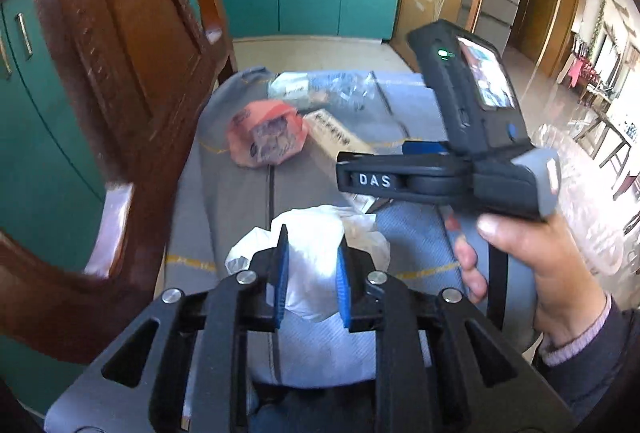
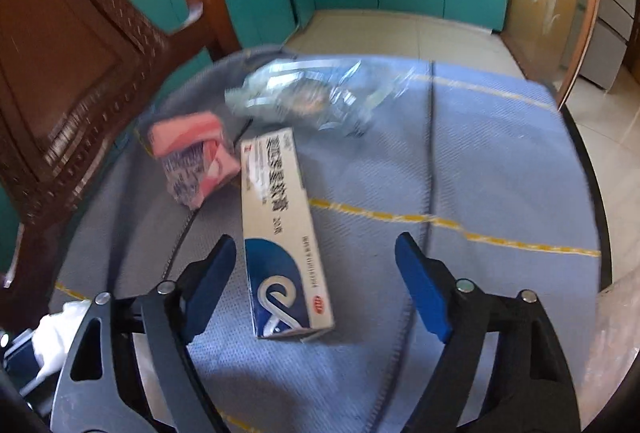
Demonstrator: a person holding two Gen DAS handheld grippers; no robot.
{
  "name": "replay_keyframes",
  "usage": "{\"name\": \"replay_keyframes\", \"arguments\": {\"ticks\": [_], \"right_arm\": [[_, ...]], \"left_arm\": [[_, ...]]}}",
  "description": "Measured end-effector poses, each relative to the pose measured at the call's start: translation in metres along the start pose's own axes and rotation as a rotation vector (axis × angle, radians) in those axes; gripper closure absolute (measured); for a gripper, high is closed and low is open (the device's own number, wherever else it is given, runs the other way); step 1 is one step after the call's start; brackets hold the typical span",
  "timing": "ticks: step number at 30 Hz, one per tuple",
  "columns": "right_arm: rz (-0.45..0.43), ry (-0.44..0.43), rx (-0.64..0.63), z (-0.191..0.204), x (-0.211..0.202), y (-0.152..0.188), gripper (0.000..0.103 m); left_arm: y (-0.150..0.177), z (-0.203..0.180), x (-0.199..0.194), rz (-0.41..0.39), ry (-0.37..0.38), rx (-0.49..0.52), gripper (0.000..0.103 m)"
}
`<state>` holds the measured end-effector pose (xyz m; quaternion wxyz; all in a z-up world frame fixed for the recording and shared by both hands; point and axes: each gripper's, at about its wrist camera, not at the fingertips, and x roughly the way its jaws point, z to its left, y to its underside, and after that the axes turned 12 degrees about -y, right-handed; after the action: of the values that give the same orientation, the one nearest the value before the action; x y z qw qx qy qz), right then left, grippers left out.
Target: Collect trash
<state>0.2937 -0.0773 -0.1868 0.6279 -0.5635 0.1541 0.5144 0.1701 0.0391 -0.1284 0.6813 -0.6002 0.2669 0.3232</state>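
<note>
Trash pickup underway: left tool [image 1: 310,275] pinches the white tissue wad [image 1: 316,253]. Right tool [image 2: 316,281] gapes wide around the medicine box [image 2: 280,233], unclamped. Next, squeeze it.

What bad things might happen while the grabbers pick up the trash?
1. The left gripper squeezes a soft white bag; it may slip out if only loosely pinched.
2. The right gripper is open above the box, which sits nearer one finger, so closing might push it aside.
3. The clear wrapper is flimsy and may be hard to grab.
</note>
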Motion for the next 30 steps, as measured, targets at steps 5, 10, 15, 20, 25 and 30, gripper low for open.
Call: {"name": "replay_keyframes", "arguments": {"ticks": [5, 10, 15, 20, 25, 30], "right_arm": [[0.025, -0.01, -0.069, 0.011, 0.004, 0.01, 0.062], [-0.008, 0.031, -0.076, 0.001, -0.028, 0.032, 0.069], [-0.074, 0.087, -0.008, -0.032, -0.08, 0.071, 0.069], [-0.157, 0.136, 0.024, -0.049, -0.129, 0.091, 0.069], [-0.201, 0.197, -0.022, -0.039, -0.152, 0.092, 0.07], [-0.223, 0.229, -0.059, -0.028, -0.165, 0.094, 0.07]], "left_arm": [[0.007, 0.004, 0.0, 0.02, -0.012, -0.006, 0.082], [0.006, 0.0, -0.006, -0.008, 0.021, -0.008, 0.082], [0.007, -0.02, -0.011, -0.02, 0.082, 0.031, 0.081], [0.005, -0.037, -0.025, -0.072, 0.064, 0.057, 0.081], [0.003, -0.048, -0.046, -0.169, 0.021, 0.071, 0.081], [0.0, -0.051, -0.059, -0.22, -0.016, 0.072, 0.081]]}}
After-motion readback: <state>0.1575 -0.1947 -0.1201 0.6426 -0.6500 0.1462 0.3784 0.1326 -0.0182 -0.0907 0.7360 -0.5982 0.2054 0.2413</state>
